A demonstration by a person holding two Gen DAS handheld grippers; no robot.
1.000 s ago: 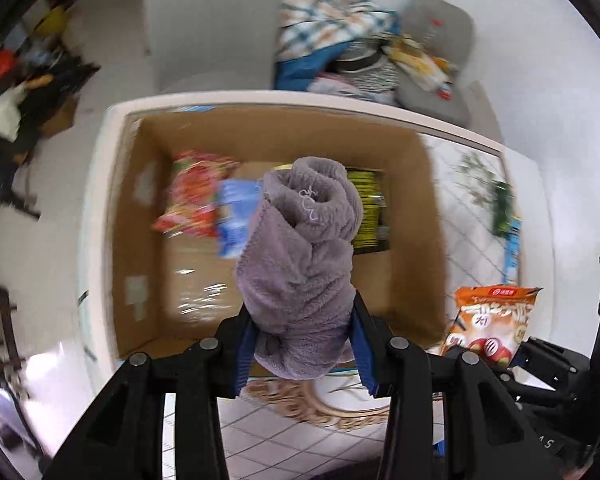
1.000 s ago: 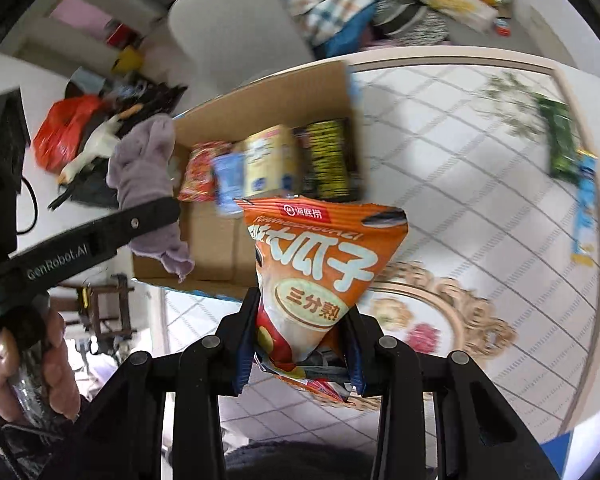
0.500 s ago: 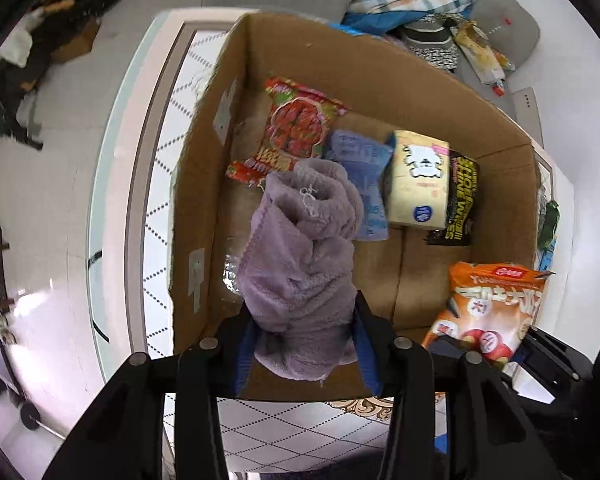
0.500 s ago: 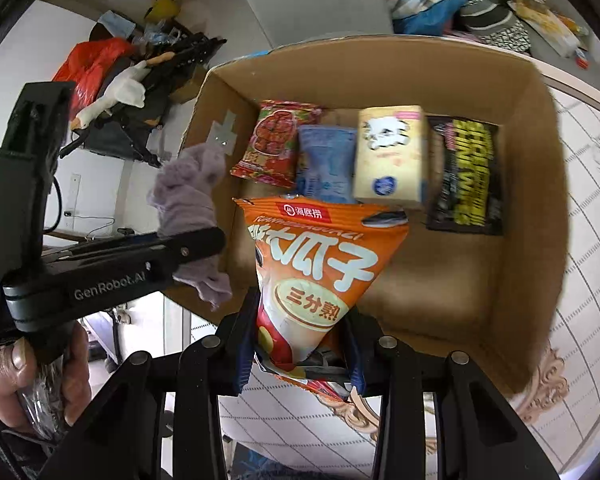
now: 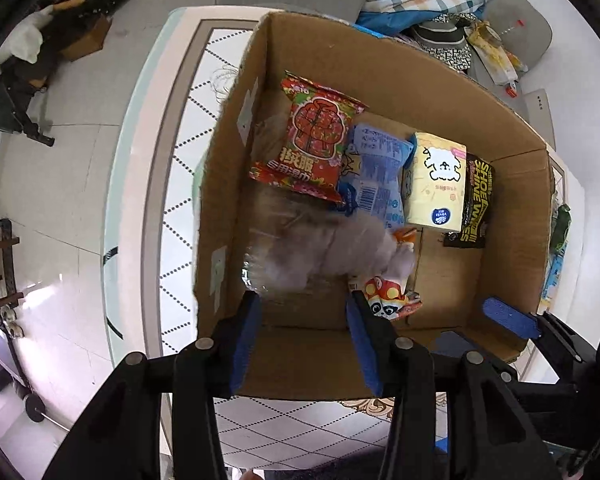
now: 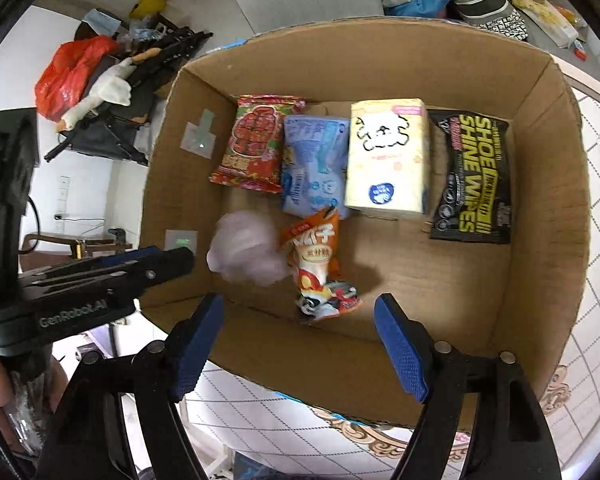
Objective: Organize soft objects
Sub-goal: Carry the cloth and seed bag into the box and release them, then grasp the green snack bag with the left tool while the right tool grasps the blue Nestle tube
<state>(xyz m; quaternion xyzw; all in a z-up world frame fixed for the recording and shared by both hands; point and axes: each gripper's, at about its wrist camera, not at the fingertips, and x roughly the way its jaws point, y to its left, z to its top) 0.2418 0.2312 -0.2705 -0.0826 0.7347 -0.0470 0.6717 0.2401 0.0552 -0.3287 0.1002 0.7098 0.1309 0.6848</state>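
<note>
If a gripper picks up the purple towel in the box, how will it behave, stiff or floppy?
The purple towel looks plush and bunched, so it is probably floppy and would sag around the gripper. It seems light for its bulk. Its fuzzy surface likely grips well. It lies against the orange snack bag, so a push may nudge that bag.

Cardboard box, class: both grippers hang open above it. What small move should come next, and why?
Probably lift both grippers clear. The left gripper and right gripper are open and empty; the purple towel and orange snack bag are already inside the cardboard box.
</note>
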